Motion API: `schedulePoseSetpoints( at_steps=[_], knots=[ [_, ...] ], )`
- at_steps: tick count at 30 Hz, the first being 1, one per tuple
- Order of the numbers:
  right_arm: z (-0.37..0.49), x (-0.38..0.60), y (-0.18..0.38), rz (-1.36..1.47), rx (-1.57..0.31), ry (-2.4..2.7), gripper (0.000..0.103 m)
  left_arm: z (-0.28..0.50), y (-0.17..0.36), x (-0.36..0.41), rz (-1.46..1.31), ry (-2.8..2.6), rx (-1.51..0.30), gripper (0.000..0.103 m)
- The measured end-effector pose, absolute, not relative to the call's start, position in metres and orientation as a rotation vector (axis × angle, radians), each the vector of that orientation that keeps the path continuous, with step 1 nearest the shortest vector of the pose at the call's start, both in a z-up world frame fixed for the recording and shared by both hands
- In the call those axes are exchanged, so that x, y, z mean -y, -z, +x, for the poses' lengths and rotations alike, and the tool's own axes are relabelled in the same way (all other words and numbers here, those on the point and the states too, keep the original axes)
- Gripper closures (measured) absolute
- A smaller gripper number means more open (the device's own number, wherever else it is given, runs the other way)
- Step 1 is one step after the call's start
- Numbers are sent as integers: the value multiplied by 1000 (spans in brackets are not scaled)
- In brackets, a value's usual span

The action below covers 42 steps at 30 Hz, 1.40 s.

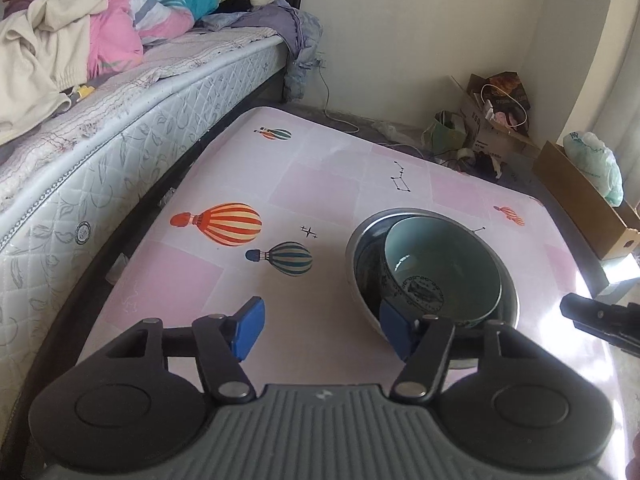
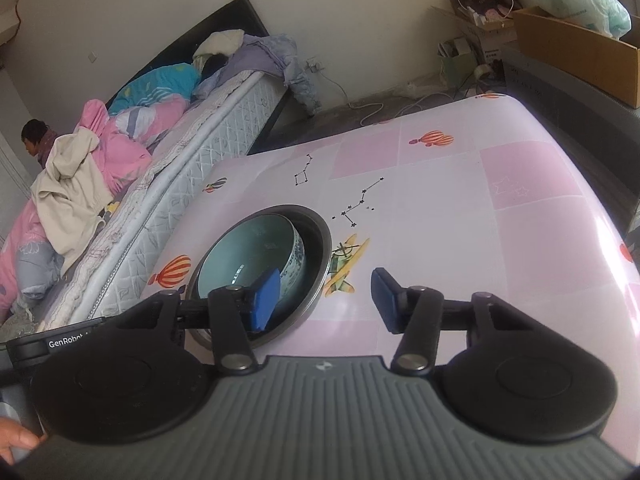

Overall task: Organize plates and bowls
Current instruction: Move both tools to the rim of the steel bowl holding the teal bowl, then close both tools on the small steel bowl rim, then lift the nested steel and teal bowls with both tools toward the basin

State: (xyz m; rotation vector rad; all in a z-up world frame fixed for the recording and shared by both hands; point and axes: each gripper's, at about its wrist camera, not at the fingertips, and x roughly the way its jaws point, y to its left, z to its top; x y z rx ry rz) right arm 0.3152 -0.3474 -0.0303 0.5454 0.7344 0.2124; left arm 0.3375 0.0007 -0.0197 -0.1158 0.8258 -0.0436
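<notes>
A ceramic bowl (image 1: pixel 444 268), pale green inside and blue-and-white patterned outside, is sitting upright inside a wider metal bowl (image 1: pixel 505 280) with a dark interior and a shiny rim. The ceramic bowl is lying off-centre, crowding one side of the metal bowl. The nested pair is resting on the pink tabletop (image 1: pixel 320 168), in the half farther from the bed-side edge.

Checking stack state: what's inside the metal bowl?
One celadon bowl with blue-and-white outside sits tilted inside the metal bowl. It covers most of the metal bowl's floor, so anything beneath is hidden.
</notes>
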Motion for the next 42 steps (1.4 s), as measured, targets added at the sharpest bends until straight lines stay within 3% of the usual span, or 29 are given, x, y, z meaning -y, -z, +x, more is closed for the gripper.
schedulePoseSetpoints(
  at_steps=[8,13,22,31,42],
  knots=[
    [345,344,61,603,-785,-253,72,365,30,5,-122,57,-881,46],
    [353,334,74,591,-818,-276,76,381,40,7,-132,84,-931,64],
    [373,328,77,574,-811,-275,84,401,52,10,-177,112,-974,84],
    [391,323,82,562,-806,-270,95,406,59,15,-199,102,-975,90],
    [392,321,83,536,-786,-269,95,400,57,16,-199,90,-939,91]
  ],
)
